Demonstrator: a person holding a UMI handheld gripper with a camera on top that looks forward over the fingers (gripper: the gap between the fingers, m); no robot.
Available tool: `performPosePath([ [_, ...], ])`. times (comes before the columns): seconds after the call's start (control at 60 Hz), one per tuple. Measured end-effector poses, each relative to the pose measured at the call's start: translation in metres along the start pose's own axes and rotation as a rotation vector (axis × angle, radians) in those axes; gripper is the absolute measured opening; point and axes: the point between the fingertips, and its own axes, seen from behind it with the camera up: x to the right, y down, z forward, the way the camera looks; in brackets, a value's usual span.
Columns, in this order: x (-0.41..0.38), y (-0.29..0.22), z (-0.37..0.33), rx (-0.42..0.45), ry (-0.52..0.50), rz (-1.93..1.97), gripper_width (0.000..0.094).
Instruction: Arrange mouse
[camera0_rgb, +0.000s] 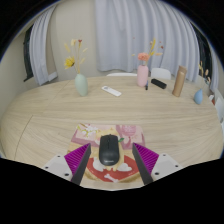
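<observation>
Fingers (110, 166) spread apart, pink pads either side of the black mouse (108, 151), which sits between my tips on a patterned mat (126, 134) with gaps both sides, long axis running near-to-far, dead centre on the wooden table (50, 125).

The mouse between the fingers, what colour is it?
Black. The mouse shows in the gripper view, lying on a patterned mat between the open fingers.

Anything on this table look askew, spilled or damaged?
Nothing stands out. The black computer mouse lies between the open gripper fingers on a pictured mouse mat; vases and bottles stand upright along the far edge of the wooden table.
</observation>
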Motion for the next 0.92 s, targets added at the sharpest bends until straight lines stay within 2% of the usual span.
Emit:
performPosePath([
  [0.133,0.022,0.009,-0.062,0.000,0.003,0.012,0.0850],
  [0.433,0.078,0.078,-0.159,-0.027,0.075,0.033,0.0856],
  [0.633,0.095,0.102,-0.193,-0.012,0.113,0.025,0.0856],
  [0.917,0.100,0.120,-0.207,-0.023,0.129,0.033,0.0852],
])
